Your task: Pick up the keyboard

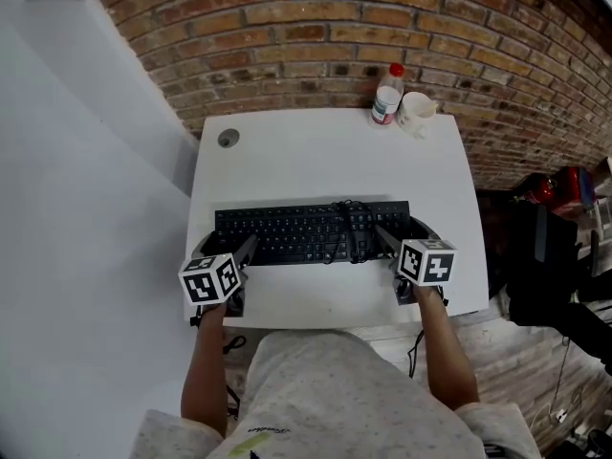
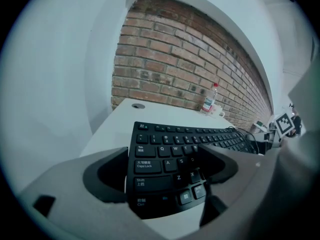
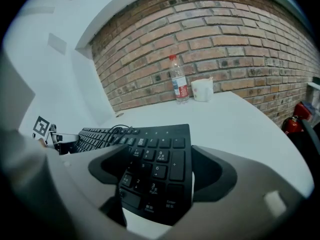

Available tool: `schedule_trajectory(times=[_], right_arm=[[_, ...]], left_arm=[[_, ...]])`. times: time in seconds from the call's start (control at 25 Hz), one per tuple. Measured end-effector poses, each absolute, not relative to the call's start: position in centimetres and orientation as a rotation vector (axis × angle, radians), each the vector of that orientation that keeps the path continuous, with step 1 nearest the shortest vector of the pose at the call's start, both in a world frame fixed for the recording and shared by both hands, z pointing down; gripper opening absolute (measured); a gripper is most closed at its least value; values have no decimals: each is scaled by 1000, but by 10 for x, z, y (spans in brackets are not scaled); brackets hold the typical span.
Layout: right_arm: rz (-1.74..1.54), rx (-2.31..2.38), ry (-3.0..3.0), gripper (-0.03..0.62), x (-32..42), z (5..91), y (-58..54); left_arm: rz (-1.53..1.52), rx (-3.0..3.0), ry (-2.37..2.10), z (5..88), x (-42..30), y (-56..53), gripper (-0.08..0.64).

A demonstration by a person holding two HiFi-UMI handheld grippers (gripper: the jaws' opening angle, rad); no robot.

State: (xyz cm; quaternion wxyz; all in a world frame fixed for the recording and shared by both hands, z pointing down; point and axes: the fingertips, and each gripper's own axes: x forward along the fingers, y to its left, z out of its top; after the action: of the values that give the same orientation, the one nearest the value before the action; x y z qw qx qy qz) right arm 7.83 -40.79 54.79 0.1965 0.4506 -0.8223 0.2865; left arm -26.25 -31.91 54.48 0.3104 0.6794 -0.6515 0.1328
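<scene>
Here the left gripper (image 1: 249, 248) pinches the left end of the black keyboard (image 1: 304, 229), which spans the near part of the white table (image 1: 316, 156), and the right gripper (image 1: 384, 236) clamps its number-pad end

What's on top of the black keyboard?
A black cable lies on the keyboard, right of its middle. A jaw of the left gripper and of the right gripper covers keys at each end. Keys beneath these are hidden.

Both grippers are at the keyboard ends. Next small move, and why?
Probably raise both together, level: the left gripper and right gripper each have jaws closed on an end of the keyboard, and its cable lies coiled loose on top.
</scene>
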Motion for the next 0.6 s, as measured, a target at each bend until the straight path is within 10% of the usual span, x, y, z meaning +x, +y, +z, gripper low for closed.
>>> schedule_trajectory(times=[0.6], right_arm=[[481,1385,-2562,400,84,408,-414]], left_arm=[[135,2012,-1893,412,-255,-326,428]])
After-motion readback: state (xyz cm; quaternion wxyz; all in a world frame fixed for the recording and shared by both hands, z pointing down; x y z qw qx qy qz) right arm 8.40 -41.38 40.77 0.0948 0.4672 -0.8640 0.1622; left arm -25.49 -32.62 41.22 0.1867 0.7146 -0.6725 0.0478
